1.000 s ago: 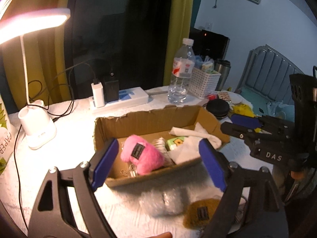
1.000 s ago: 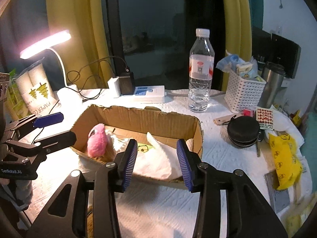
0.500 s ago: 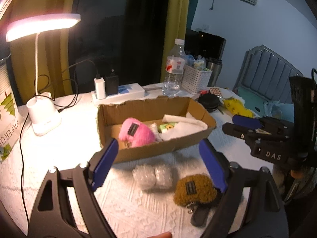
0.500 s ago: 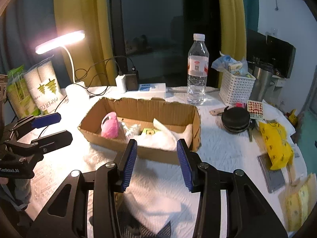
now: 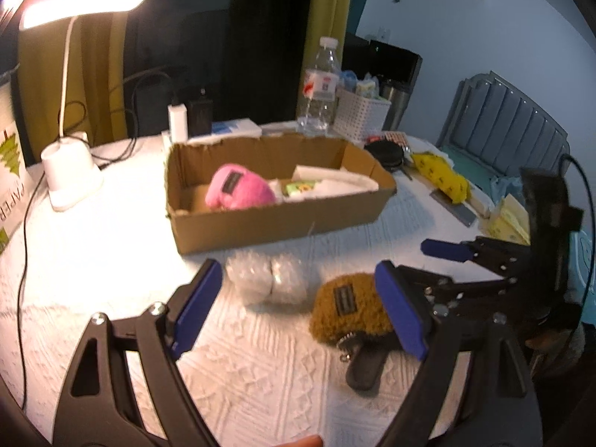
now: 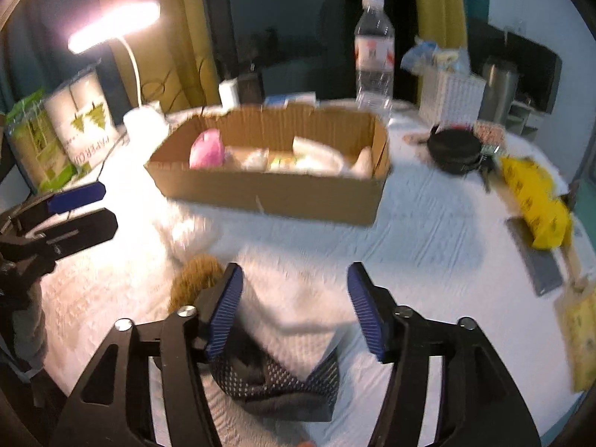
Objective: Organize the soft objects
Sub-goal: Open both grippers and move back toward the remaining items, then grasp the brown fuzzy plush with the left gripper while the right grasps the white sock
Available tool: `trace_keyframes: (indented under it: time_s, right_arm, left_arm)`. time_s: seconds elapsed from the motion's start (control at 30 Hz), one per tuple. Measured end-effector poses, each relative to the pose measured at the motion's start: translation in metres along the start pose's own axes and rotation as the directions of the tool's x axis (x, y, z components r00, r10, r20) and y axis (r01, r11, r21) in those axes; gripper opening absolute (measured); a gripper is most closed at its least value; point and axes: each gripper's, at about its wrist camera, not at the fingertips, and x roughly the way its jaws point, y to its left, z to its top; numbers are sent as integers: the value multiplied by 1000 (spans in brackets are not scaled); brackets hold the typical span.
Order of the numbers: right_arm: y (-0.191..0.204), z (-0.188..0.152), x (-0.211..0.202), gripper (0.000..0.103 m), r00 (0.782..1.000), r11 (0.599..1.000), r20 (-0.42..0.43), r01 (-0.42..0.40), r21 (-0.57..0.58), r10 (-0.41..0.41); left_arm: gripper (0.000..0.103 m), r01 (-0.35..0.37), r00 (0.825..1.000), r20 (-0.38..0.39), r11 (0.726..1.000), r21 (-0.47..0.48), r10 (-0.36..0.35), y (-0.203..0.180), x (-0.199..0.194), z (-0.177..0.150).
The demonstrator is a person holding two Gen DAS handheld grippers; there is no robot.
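Brown plush pouch (image 5: 348,307) lying on desk (image 5: 111,260) before cardboard box (image 5: 275,219), beside bubble-wrap bundle (image 5: 266,279); left claw (image 5: 301,309) and right claw (image 6: 296,313) both hovering released, grasping nothing.

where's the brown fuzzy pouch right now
In the left wrist view the brown fuzzy pouch lies on the white tablecloth in front of the cardboard box, right of the clear wrapped bundle, by the left gripper's right finger.

Lit desk lamp (image 5: 80,2), yellow curtains (image 6: 436,18)
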Motion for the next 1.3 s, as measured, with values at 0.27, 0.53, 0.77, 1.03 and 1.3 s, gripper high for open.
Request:
trace_keyframes:
  time_s: [0.27,0.53,0.77,1.03,1.3]
  right_arm:
    - [-2,-15,28,64,997,999,-63,-38,6,38]
    - [-2,-16,31,48,998,998,-55,-35,-55,32]
    - [-17,-19,24,17,997,998,-31,-64,6,64]
    - [-41,-24,7,16,999,998,6,-36,51,36]
    - [-66,-30,-5,16,1000,996,23,-21,89,19]
  left_arm:
    - [95,13,998,-54,1000,-7,-13,-6,11,-10]
    - [95,2,995,-97,1000,10,-1,-21,26,-13]
    - [95,8,992,-129,998,55,-1,-40,41,-12]
    - [95,-13,982,-187,998,62,24,-48,68,-10]
    - [80,17,968,-252,996,86,5,-58,90,-18]
